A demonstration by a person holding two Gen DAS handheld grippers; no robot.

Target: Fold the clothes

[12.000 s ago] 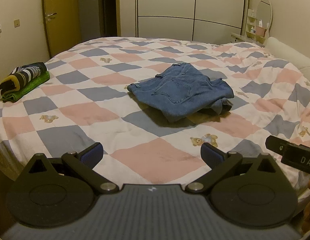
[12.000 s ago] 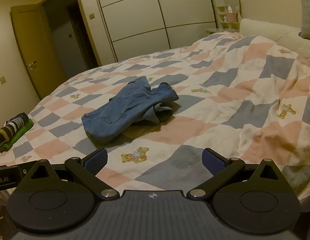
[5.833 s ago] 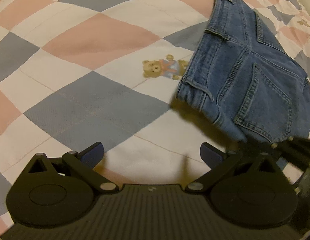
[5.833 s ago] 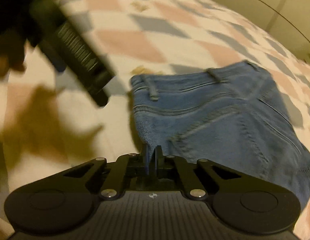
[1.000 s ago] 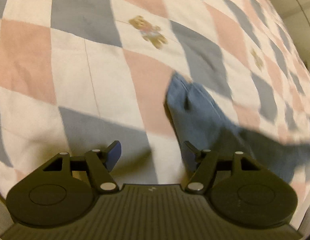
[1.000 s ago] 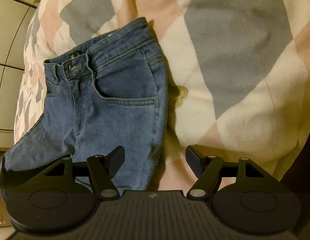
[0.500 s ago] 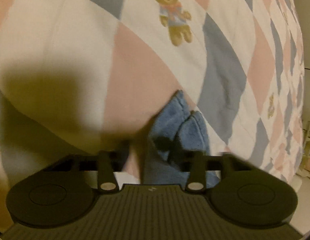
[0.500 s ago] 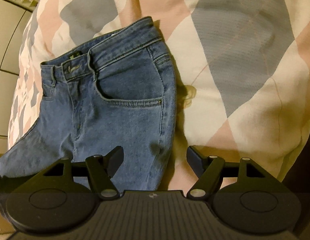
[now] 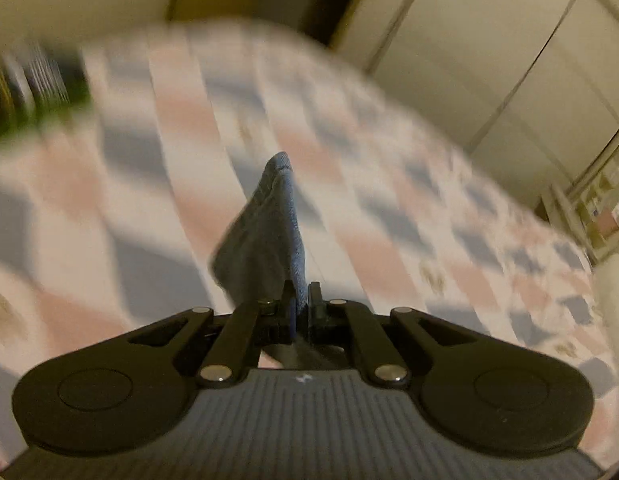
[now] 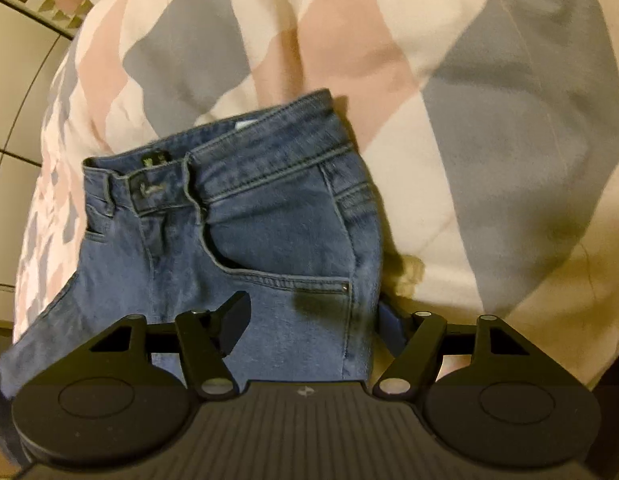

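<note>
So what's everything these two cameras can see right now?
jeans: one pair, blue denim, waistband end flat on the bed under the right claw; another bunched end sticks up from the left claw.
bedspread: one, checked pink, grey and white, covering the bed.
folded clothes: a blurred striped and green pile, count unclear, far left edge of the bed.
wardrobe doors: pale panels behind the bed.
shelf with small items: one, pale, far right, blurred.
left claw: black, shut on the denim.
right claw: black, open, hanging over the jeans' hip near the front pocket.
</note>
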